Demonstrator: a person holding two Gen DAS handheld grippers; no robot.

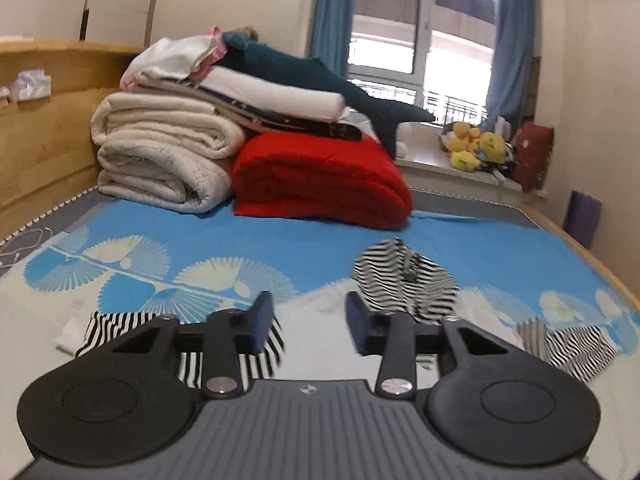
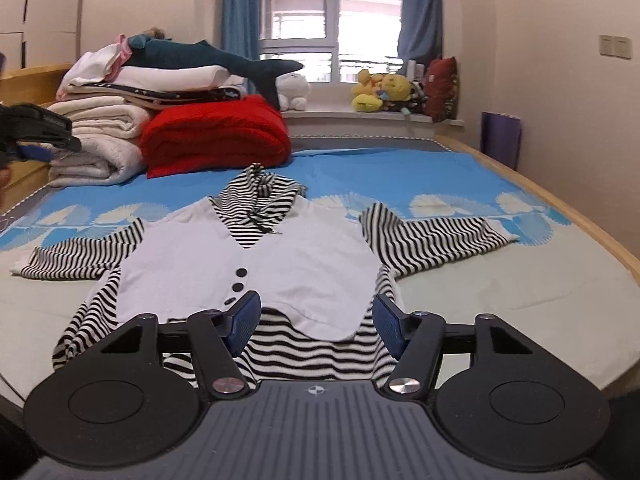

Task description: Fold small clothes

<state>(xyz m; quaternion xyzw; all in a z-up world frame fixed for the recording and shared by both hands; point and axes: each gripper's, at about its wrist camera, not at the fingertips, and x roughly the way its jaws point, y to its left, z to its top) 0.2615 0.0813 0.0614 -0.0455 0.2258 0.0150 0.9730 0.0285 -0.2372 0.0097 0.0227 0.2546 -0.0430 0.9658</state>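
Observation:
A small hooded top [image 2: 264, 256], white front with dark buttons and black-and-white striped sleeves and hood, lies spread flat on the bed [image 2: 500, 280]. My right gripper [image 2: 316, 320] is open and empty, hovering over the top's striped hem. My left gripper [image 1: 310, 320] is open and empty, low over the top's white front; its left sleeve [image 1: 120, 328] and hood [image 1: 404, 276] show on either side. The left gripper also shows at the left edge of the right wrist view [image 2: 40, 132].
A stack of folded white quilts [image 2: 100, 128], a red blanket [image 2: 216, 136] and a plush shark [image 2: 208, 60] sit at the bed's head. Plush toys [image 2: 384, 92] lie on the window sill. A wooden bed frame [image 2: 540, 196] runs along the right.

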